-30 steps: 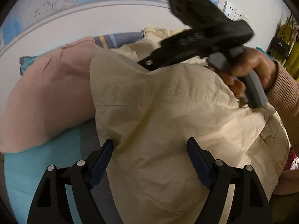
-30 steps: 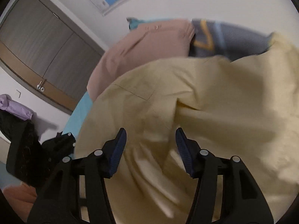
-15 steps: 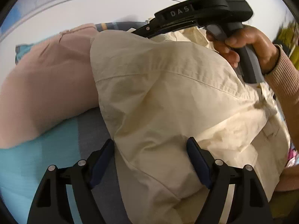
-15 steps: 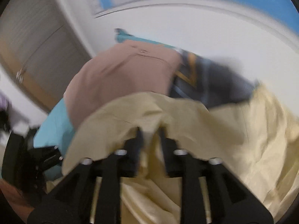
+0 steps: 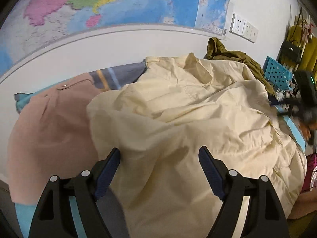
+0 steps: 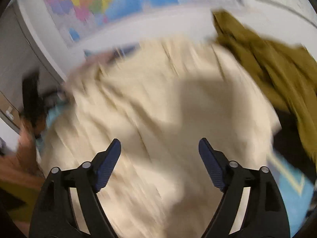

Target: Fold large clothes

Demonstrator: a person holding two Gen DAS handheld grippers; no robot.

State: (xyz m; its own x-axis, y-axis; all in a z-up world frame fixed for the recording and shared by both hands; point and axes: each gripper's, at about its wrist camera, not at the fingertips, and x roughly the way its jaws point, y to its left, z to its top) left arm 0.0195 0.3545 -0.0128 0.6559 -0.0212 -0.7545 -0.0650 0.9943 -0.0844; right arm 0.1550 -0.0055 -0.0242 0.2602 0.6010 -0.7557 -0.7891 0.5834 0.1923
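Note:
A large cream shirt (image 5: 190, 119) lies rumpled on the bed, its collar toward the wall. My left gripper (image 5: 159, 156) is open and empty, its fingers low over the shirt's near left part. My right gripper (image 6: 159, 148) is open and empty above the shirt (image 6: 158, 99); that view is motion-blurred. The right gripper also shows at the far right edge of the left wrist view (image 5: 305, 103), blurred, beside the shirt's right side.
A pink garment (image 5: 51, 130) lies left of the shirt, a grey striped one (image 5: 118, 75) behind it, and an olive garment (image 5: 233, 57) at the back right. A map (image 5: 118, 2) hangs on the wall. A blue perforated crate (image 5: 277, 75) stands at the right.
My right gripper was shut on a fold of the cream shirt half a second ago; it has let go, opened and swung away to the right. The shirt has dropped flatter.

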